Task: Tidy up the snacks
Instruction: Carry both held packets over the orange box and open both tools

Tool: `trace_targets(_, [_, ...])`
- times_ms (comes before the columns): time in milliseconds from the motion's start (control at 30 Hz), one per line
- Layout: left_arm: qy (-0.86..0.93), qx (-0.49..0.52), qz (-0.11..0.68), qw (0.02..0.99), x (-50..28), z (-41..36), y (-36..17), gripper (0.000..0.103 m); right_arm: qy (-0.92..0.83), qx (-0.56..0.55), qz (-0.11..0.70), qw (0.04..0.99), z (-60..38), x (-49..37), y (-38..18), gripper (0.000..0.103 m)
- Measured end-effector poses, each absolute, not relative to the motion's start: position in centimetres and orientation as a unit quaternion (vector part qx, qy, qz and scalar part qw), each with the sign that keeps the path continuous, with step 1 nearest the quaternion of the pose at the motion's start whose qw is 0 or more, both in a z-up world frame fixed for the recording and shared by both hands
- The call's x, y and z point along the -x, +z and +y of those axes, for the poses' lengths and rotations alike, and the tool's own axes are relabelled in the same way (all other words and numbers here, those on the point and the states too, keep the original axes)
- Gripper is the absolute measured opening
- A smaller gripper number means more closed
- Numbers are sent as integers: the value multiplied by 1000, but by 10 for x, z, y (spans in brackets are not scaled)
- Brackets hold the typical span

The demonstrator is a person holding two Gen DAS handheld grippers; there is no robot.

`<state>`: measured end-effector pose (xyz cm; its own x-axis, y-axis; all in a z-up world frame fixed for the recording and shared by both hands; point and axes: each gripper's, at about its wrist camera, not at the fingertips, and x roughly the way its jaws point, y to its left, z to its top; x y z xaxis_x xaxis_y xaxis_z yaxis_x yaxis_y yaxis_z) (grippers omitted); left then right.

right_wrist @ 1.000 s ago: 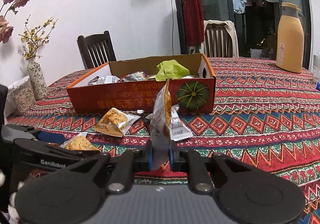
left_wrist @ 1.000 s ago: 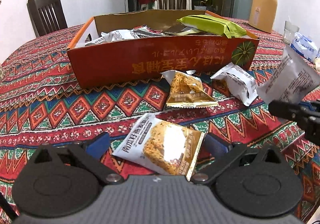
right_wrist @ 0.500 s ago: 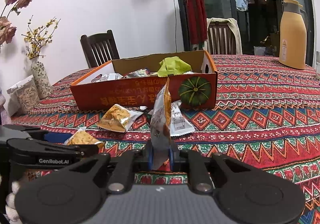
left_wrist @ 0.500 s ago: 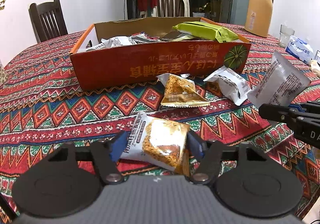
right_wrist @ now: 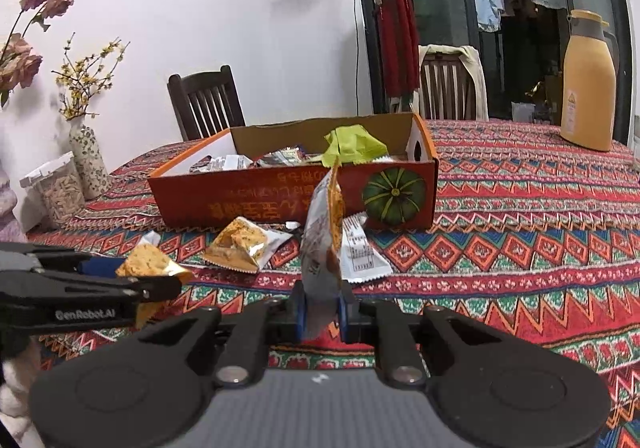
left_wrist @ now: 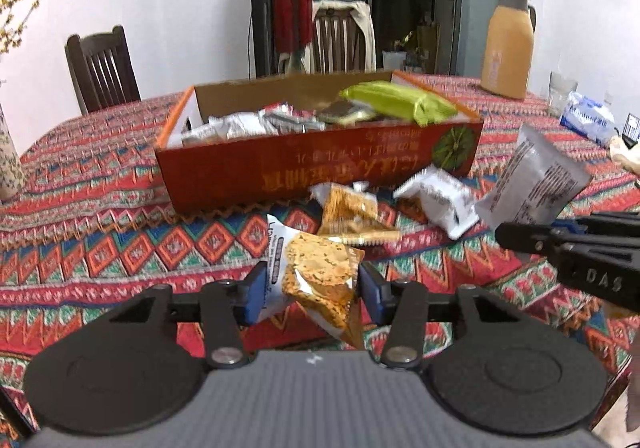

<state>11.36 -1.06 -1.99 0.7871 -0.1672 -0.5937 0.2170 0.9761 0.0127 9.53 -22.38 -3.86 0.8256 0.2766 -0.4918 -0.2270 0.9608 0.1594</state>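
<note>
— Patterned cloth covers the worktop; where are the snacks?

— Most lie in the orange box. The left claw is closing on a biscuit packet, lifted clear; the right claw is clamped on a silver packet, upright.

— Handling?

— Light, crinkly, slippery film with brittle contents, I'd judge. Pinch the sealed edges, gently.

Glossy foil packets (matt cardboard box).
</note>
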Motion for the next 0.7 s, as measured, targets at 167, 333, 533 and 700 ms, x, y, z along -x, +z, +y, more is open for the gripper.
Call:
trace_targets(167, [-97, -26, 282, 954, -117, -9, 0, 49, 134, -37, 246, 959, -221, -100, -27, 15])
trace_targets(333, [-87, -8, 254, 963, -128, -6, 21, 49, 138, -26, 223, 965, -216, -111, -11, 15])
trace_targets(533, [-71, 8, 222, 972, -148, -4, 46, 49, 143, -18, 200, 969, -208, -136, 10, 15])
trace_targets(700, [-56, 20, 200, 978, -171, -3, 65, 49, 140, -11, 187, 972, -200, -166, 28, 15])
